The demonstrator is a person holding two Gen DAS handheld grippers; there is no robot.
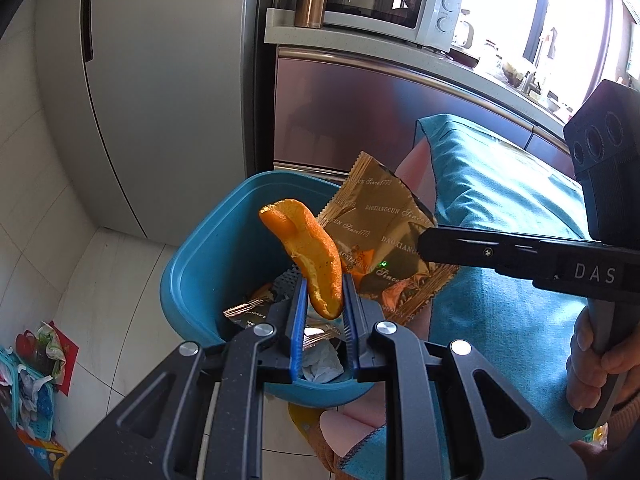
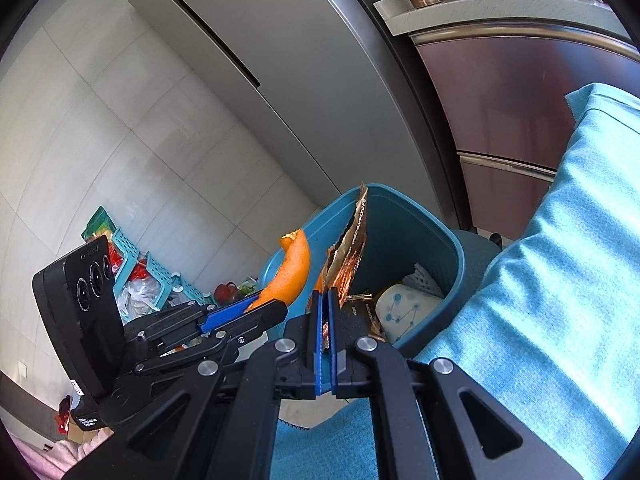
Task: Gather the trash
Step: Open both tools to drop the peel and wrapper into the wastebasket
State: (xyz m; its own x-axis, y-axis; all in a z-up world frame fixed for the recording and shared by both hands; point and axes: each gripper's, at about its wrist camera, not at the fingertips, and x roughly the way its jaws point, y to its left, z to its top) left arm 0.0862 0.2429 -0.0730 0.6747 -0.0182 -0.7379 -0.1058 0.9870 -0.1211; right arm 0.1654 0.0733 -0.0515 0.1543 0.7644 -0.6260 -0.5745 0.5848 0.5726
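We are holding two pieces of trash over a blue bin (image 1: 192,272), so the collecting is well under way but these two drops are not yet made. Our left gripper (image 1: 323,292) is pinching a curl of orange peel (image 1: 308,256) between its blue pads, and the peel is hanging just above the bin's opening. Our right gripper (image 2: 325,312), its jaws pressed together, is pinching a gold snack wrapper (image 2: 348,248) just beside the peel, also above the bin. Below both grippers the bin is already holding other rubbish, so we judge part of the job done; what remains is letting go of both pieces. The left view is showing crumpled white tissue (image 1: 320,364) and another gold wrapper (image 1: 244,312) down inside the bin, plus a hand (image 1: 596,360) gripping the right tool's handle. The right view is instead showing a white patterned packet (image 2: 408,308) in the bin, and baskets of clutter (image 2: 140,276) on the floor beyond the left gripper.
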